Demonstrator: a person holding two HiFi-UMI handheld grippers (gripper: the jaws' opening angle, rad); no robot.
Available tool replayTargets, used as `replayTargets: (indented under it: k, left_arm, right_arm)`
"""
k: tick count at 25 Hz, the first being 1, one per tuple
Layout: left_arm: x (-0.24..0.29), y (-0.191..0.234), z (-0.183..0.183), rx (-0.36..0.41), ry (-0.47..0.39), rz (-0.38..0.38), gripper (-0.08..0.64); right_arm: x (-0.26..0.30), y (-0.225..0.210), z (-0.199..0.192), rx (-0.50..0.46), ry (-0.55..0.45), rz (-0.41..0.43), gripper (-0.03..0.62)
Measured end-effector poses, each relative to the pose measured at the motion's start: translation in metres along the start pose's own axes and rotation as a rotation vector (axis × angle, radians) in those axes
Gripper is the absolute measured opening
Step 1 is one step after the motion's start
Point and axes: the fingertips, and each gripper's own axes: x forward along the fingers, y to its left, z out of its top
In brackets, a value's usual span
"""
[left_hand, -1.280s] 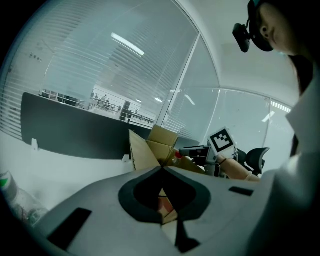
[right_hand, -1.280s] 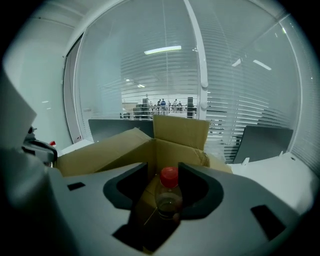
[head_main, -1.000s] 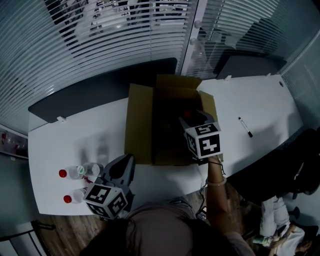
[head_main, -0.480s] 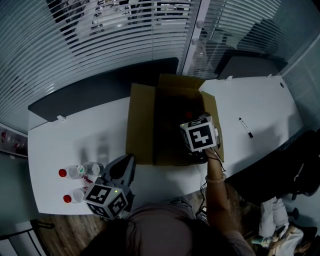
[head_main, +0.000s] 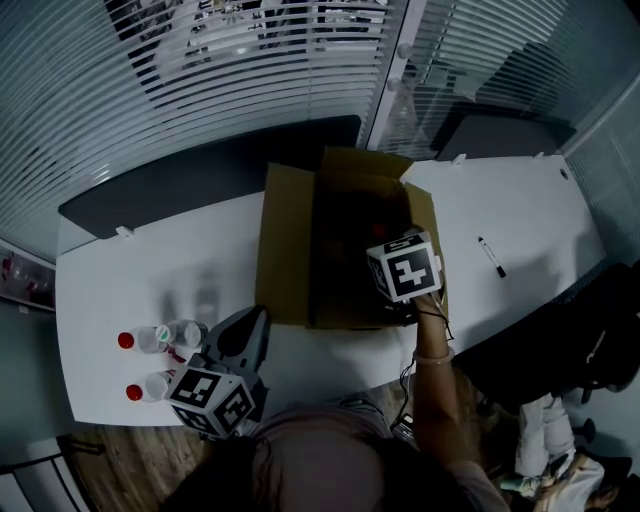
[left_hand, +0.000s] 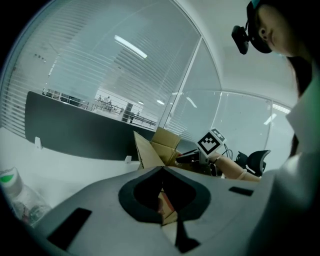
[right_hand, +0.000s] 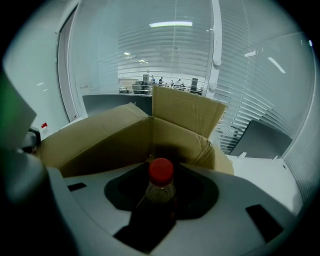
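My right gripper (right_hand: 161, 167) is shut on a clear bottle with a red cap (right_hand: 161, 172), held upright between the jaws. It hangs inside the right part of an open cardboard box (right_hand: 105, 137). In the head view its marker cube (head_main: 405, 268) covers the jaws and the bottle, low in that box (head_main: 285, 250). My left gripper (head_main: 252, 322) is shut and empty at the table's near left edge, its tip toward the box. Just left of it lie three bottles (head_main: 150, 340), two with red caps. The left gripper view shows the shut jaws (left_hand: 162, 172) and the box (left_hand: 150, 152) beyond.
A white table (head_main: 120, 280) carries everything. A black pen (head_main: 492, 255) lies right of the box. A dark panel (head_main: 200, 165) and glass walls with blinds stand behind the table. An office chair (head_main: 600, 340) is at the right. A green-labelled bottle (left_hand: 12, 192) sits at the left gripper view's edge.
My right gripper has sunk lower into the box with the bottle and shifted slightly right. The left gripper has stayed where it was.
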Motion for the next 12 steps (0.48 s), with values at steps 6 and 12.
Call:
replayTargets:
  k: [6, 12]
  left_arm:
    - [-0.009, 0.001, -0.001, -0.005, -0.010, 0.008, 0.009]
    - [-0.019, -0.003, 0.003, 0.011, -0.009, 0.008, 0.009]
  right_arm:
    - [-0.011, 0.006, 0.002, 0.000, -0.048, 0.018, 0.170]
    - [-0.034, 0.015, 0.014, -0.016, -0.124, 0.032, 0.170]
